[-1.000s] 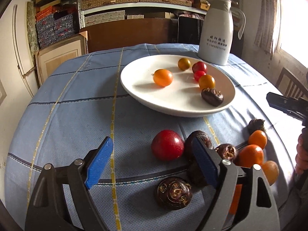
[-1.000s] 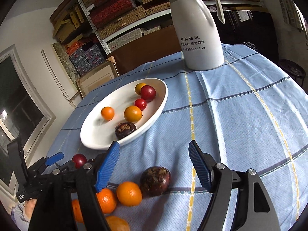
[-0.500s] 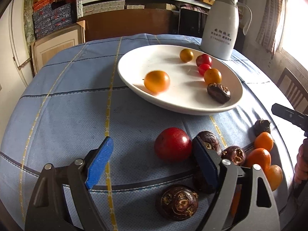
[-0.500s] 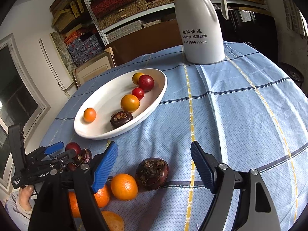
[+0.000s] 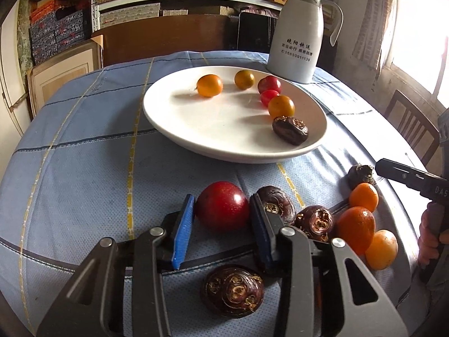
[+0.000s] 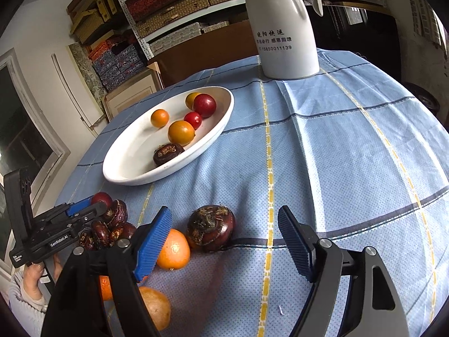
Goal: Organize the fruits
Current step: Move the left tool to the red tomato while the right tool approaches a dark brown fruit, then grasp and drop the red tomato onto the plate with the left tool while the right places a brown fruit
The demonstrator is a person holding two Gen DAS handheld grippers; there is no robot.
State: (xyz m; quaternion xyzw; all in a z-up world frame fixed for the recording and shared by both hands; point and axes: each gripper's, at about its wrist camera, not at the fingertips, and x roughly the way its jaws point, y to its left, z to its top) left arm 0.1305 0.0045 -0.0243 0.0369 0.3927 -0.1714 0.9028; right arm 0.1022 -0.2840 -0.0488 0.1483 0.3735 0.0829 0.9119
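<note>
Glossy red skin, smooth and round: I am clamping the red fruit (image 5: 222, 209) between the ribbed blue pads of my left gripper (image 5: 221, 219), whose jaws have just been closing onto it, on the woven blue tablecloth (image 5: 84, 168). The white ceramic plate (image 5: 174, 123) is sitting at 12 o'clock. My right gripper (image 6: 224, 247) is standing open around a wrinkled dark chestnut (image 6: 211, 227).

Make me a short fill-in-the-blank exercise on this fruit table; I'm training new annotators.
1. The left hand-held gripper is shut on the ___ fruit.
2. The white plate holds ___ pieces of fruit.
3. The right hand-held gripper stands ___.
4. The white jug stands ___ the plate.

Missing words: red; six; open; behind
</note>
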